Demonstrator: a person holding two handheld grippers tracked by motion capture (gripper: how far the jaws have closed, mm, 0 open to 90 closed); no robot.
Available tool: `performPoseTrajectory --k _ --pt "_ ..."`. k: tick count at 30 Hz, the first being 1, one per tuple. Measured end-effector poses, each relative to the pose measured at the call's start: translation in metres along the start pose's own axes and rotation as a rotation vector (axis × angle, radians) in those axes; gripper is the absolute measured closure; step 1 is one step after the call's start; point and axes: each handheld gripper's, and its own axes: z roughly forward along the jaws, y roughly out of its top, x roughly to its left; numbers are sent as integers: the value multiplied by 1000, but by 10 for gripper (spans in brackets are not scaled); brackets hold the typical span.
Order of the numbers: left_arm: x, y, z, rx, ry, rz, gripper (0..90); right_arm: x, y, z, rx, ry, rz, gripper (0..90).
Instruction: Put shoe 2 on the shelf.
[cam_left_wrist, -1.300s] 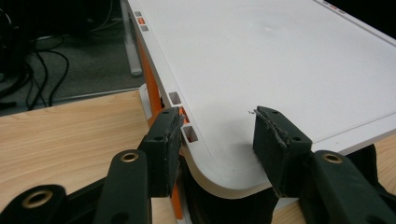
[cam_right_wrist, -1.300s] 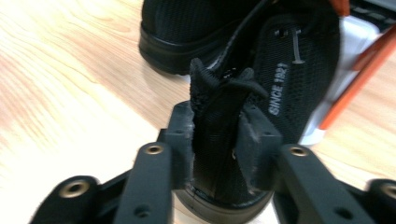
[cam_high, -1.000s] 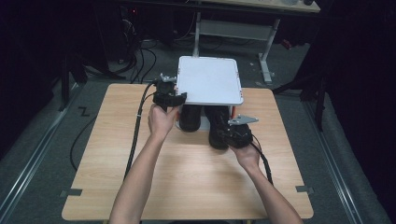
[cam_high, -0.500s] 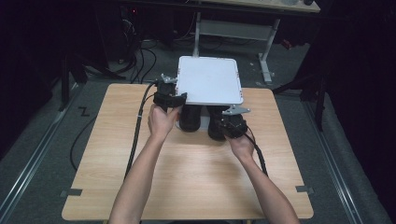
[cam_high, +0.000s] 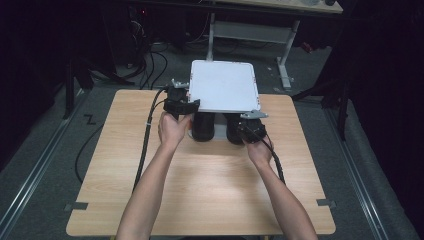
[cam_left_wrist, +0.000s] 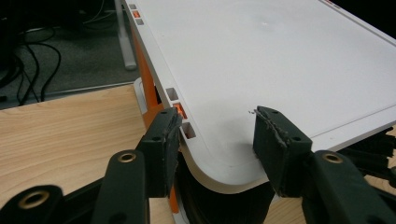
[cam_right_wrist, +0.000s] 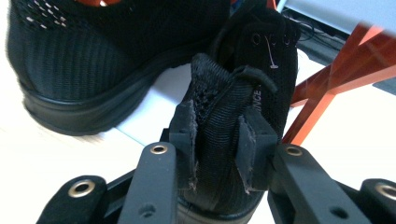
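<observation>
My right fingers (cam_right_wrist: 217, 149) pinch the heel of a black shoe (cam_right_wrist: 243, 79) between their pads; they have just been easing wider, yet the fabric sits squeezed between them. This shoe stands at the lower middle of the right gripper view, a second shoe (cam_right_wrist: 93, 60) beside it at upper left. In the high view both shoes (cam_high: 204, 127) sit mid-frame on the desk (cam_high: 200, 190), under a white lid (cam_high: 222, 85). My left fingers (cam_left_wrist: 217, 140) stand apart, straddling the lid's (cam_left_wrist: 280, 60) near corner without pressing it.
</observation>
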Motion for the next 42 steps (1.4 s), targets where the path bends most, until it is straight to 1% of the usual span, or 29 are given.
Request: performPoseTrajectory --k 3,5,8,11,13,17,18,22,23,25,28,30,32,34,35,37,38,40,41,42 --pt "1 1 0 2 0 -8 511 3 -1 6 -2 -19 -18 696" --pt "1 1 0 2 -2 -9 510 4 -1 9 1 -24 -24 698" --pt "1 0 0 1 -1 -1 511 2 -1 11 -3 -16 5 701" --pt "1 1 0 0 -2 -1 511 2 0 11 3 -11 4 698" --pt "1 0 0 0 -3 1 511 1 2 10 9 -2 8 670" --pt "1 0 0 -3 -4 3 511 -3 3 3 6 26 30 564" --pt "1 0 0 -4 -5 2 510 -3 2 1 3 29 34 553" --pt "1 0 -1 -6 -8 -1 510 -5 -2 -12 -20 41 27 512" --pt "1 0 -1 -6 -7 -1 510 -5 -3 -16 -22 44 24 510" --pt "1 -1 -1 -8 -6 1 511 -7 -5 -24 -48 55 24 509" --pt "0 -1 -1 -11 1 19 512 -9 -8 -36 -66 76 30 506" --pt "0 -1 -1 -16 3 10 511 -12 -9 -42 -71 91 34 502" --pt "0 0 -2 -11 -5 6 497 -15 -10 -49 -69 97 40 496" --pt "1 0 -2 -10 -3 4 479 -19 -12 -57 -80 101 47 494" --pt "2 1 -1 -5 -4 -3 469 -20 -13 -61 -85 104 48 493" --pt "4 3 -2 -3 4 -17 442 -24 -14 -68 -87 108 50 493" --pt "5 3 -2 -4 8 -16 426 -26 -15 -72 -91 109 54 493" --pt "5 5 -5 -20 10 -5 390 -31 -18 -79 -97 112 65 493" --pt "4 6 -9 -31 5 -1 380 -33 -19 -81 -100 115 70 494" --pt "4 7 -12 -43 -3 -4 372 -36 -21 -84 -102 114 80 494"
